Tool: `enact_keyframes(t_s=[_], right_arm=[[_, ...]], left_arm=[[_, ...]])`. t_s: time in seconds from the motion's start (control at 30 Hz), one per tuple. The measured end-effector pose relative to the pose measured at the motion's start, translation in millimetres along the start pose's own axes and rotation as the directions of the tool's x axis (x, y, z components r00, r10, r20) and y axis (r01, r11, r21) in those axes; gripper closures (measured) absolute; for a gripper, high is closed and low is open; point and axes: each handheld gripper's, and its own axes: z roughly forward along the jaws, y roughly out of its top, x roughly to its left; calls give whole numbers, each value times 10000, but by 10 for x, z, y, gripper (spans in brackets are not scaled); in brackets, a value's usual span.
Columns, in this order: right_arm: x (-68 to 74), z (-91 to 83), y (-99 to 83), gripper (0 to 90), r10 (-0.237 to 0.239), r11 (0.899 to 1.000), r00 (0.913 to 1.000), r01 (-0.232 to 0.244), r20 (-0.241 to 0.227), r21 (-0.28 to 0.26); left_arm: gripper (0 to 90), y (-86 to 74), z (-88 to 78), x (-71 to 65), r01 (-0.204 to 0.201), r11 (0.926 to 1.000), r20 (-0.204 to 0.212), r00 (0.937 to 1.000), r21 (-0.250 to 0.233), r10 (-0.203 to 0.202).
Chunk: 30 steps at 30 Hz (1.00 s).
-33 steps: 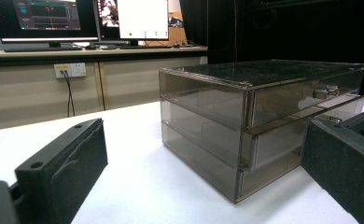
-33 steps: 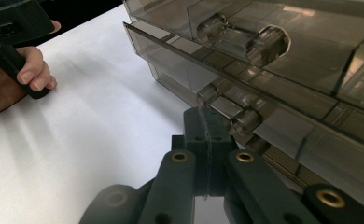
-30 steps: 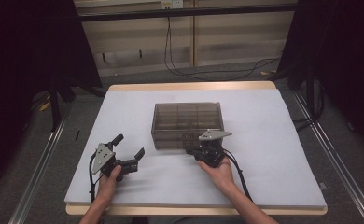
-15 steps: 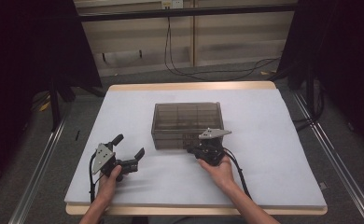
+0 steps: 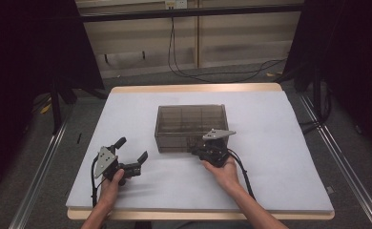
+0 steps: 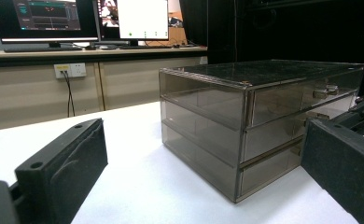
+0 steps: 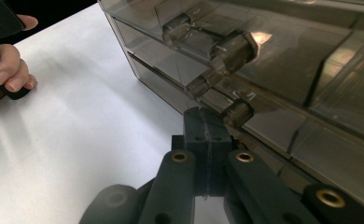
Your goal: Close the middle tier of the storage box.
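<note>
The smoked-plastic drawer cabinet (image 5: 191, 127) stands near the middle of the white table cover (image 5: 279, 167), its three stacked drawers facing the person. The right gripper (image 5: 204, 151) is at the lower right of the cabinet's front. In the right gripper view its jaws are pressed flat together, clenched, with their tips just beside a small clear knob (image 7: 236, 113) of a lower drawer; whether anything is pinched between them cannot be told. Two more knobs (image 7: 229, 52) show above it on the drawer fronts.

The left gripper (image 5: 132, 153) rests well apart from the cabinet, toward the near left of the cover, jaws spread wide and released with nothing between them. In the left gripper view the cabinet (image 6: 259, 116) stands beyond the two pads, bare cover on all sides of it.

Open cover lies on the left, the right and behind the cabinet; the table's wooden edge (image 5: 193, 88) shows along the far side. No label on the cabinet can be read.

Beyond the table are a pale panelled wall, a wall socket (image 6: 71, 70) with trailing cables, and lit monitors (image 6: 45, 18) whose writing is too small to read. Dark curtains flank the table.
</note>
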Motion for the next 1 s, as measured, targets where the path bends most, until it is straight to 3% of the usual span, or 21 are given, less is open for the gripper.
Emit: enact_keyframes(t_s=[0.07, 0.37, 0.6, 0.67, 0.7, 0.73, 0.83, 1.0], right_arm=[[-7, 6, 2, 900, 181, 9998, 9998, -181, -67, 16], [-4, 12, -14, 895, 108, 9999, 9997, -106, -213, 90], [-3, -134, -59, 744, 89, 9999, 9995, -94, -316, -136], [12, -199, -74, 650, 17, 9998, 9998, -21, -193, -213], [12, -199, -74, 650, 17, 9998, 9998, -21, -193, -213], [14, -242, -81, 575, 8, 9995, 10000, -7, 14, -310], [6, -300, -89, 537, 23, 9986, 10000, -22, 13, -526], [-36, -461, -114, 361, 105, 9983, 9996, -89, 269, -584]], left_arm=[[8, 0, 0, 1, -17, 10000, -18, 10000, 2, 17], [9, 0, 0, 0, -3, 10000, -18, 10000, -6, 3], [8, 0, 0, -1, -13, 10000, -28, 10000, -1, 13], [9, 0, 0, -1, -19, 10000, -31, 10000, 2, 19], [9, 0, 0, -1, -19, 10000, -31, 10000, 2, 19], [8, 0, 0, 0, -19, 10000, -29, 10000, 2, 19], [8, 0, 0, -1, -20, 10000, -32, 10000, 1, 20], [8, 0, 0, -1, -21, 10000, -36, 10000, 4, 21]])
